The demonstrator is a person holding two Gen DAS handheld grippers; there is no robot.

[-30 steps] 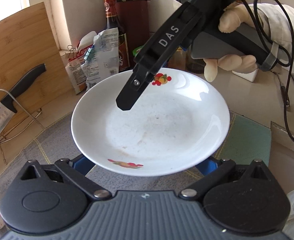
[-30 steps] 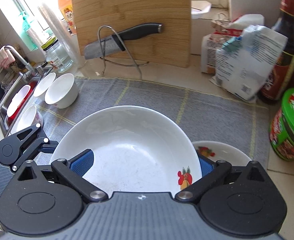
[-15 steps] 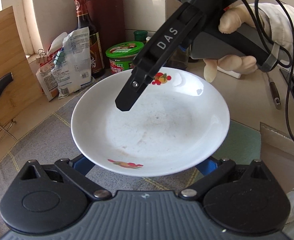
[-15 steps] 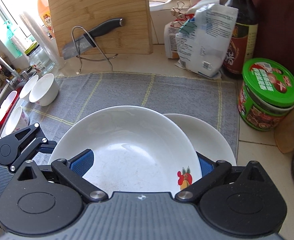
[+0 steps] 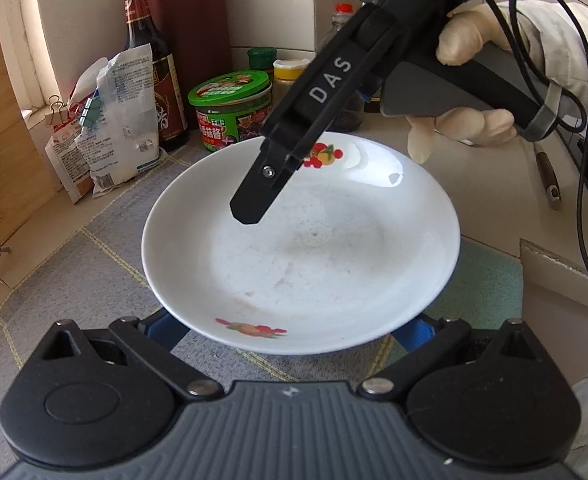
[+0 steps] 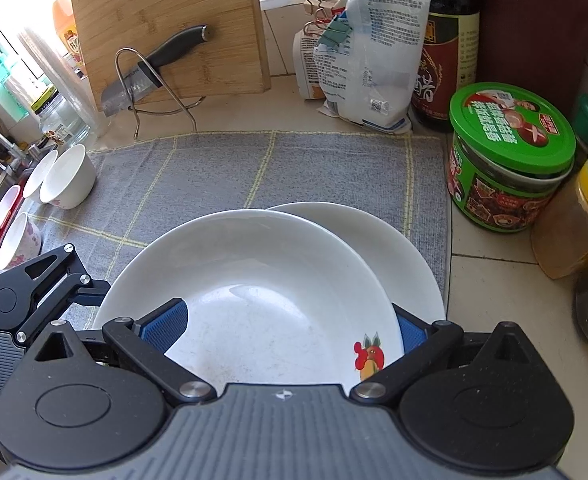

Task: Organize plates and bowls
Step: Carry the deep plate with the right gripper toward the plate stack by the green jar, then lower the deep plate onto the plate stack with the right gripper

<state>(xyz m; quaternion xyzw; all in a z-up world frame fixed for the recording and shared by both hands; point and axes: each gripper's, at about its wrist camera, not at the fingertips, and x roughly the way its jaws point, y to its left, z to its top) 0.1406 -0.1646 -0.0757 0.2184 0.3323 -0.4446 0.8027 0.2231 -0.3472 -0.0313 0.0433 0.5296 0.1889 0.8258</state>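
Plate (image 5: 313, 248) with fruit print held over grey dish mat (image 5: 74, 280), near rim clamped by left gripper (image 5: 290, 334); right gripper (image 5: 250, 208) above it. From right wrist: deep plate (image 6: 254, 280) grasped between blue pads (image 6: 166, 326), overlapping second plate (image 6: 393, 248); small bowls (image 6: 68, 178) far left.

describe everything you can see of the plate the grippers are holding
The plate is a shallow, round white dish, glazed like ceramic, with small fruit motifs printed near its rim. Its centre looks faintly speckled or smudged. It is held roughly level above the grey mat, over a second white plate lying beneath it. The left gripper clamps one edge with blue pads, and the right gripper clamps the opposite edge.
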